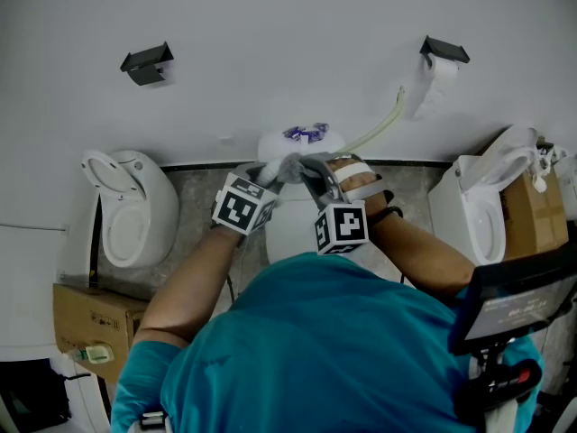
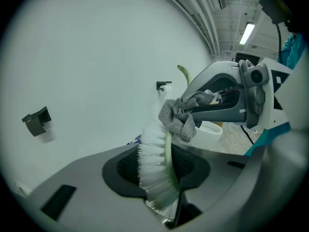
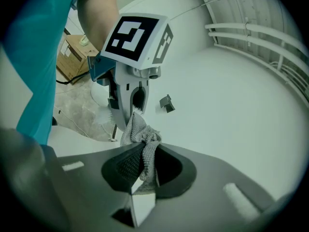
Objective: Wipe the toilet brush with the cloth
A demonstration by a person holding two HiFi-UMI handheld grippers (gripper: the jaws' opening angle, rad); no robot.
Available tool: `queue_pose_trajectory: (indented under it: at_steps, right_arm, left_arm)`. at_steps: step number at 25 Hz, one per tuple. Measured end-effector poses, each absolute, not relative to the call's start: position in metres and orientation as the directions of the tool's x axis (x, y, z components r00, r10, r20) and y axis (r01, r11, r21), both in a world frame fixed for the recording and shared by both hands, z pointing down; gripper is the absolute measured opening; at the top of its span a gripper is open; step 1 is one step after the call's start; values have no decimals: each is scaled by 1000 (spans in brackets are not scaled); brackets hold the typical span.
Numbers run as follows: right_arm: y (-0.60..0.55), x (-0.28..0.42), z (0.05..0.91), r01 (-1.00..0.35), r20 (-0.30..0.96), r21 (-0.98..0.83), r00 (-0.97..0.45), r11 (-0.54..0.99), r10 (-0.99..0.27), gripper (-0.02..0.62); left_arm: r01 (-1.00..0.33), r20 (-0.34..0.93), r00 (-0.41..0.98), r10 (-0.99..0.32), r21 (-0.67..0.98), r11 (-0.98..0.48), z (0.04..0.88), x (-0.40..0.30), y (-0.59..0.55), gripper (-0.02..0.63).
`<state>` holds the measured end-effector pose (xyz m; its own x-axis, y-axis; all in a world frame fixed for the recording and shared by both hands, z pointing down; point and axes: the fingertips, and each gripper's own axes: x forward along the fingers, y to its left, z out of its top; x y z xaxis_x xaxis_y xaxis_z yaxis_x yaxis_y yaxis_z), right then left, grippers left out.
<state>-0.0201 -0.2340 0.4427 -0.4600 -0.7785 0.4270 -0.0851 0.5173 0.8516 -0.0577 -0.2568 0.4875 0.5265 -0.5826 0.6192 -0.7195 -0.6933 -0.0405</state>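
The toilet brush [image 2: 157, 170], white bristles on a pale green spine, stands between the jaws of my left gripper [image 2: 159, 180], which is shut on it. A grey knitted cloth [image 2: 180, 116] lies against the brush's upper end, pinched by my right gripper [image 2: 219, 100]. In the right gripper view the cloth [image 3: 143, 146] hangs bunched between the jaws of my right gripper [image 3: 142, 167], just in front of my left gripper [image 3: 131, 88] and the bristles [image 3: 104, 114]. In the head view both grippers meet over the middle toilet, left gripper [image 1: 269, 171] and right gripper [image 1: 304, 166], with the cloth [image 1: 285, 164] between them.
The middle toilet [image 1: 290, 231] stands directly below the grippers, another toilet [image 1: 135, 210] at left and a third [image 1: 482, 207] at right. Cardboard boxes [image 1: 95, 318] [image 1: 534, 215] flank them. On the white wall are a paper roll holder [image 1: 442, 57], a black bracket [image 1: 147, 62] and a pale hose [image 1: 379, 130].
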Motion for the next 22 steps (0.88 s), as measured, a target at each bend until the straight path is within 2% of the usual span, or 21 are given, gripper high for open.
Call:
queue_pose_trajectory:
  at_steps: [22]
  right_arm:
    - [-239, -5, 440, -93, 432, 853, -423, 513, -796, 49]
  left_arm:
    - [-723, 621, 499, -605, -87, -685, 486, -69, -260, 146]
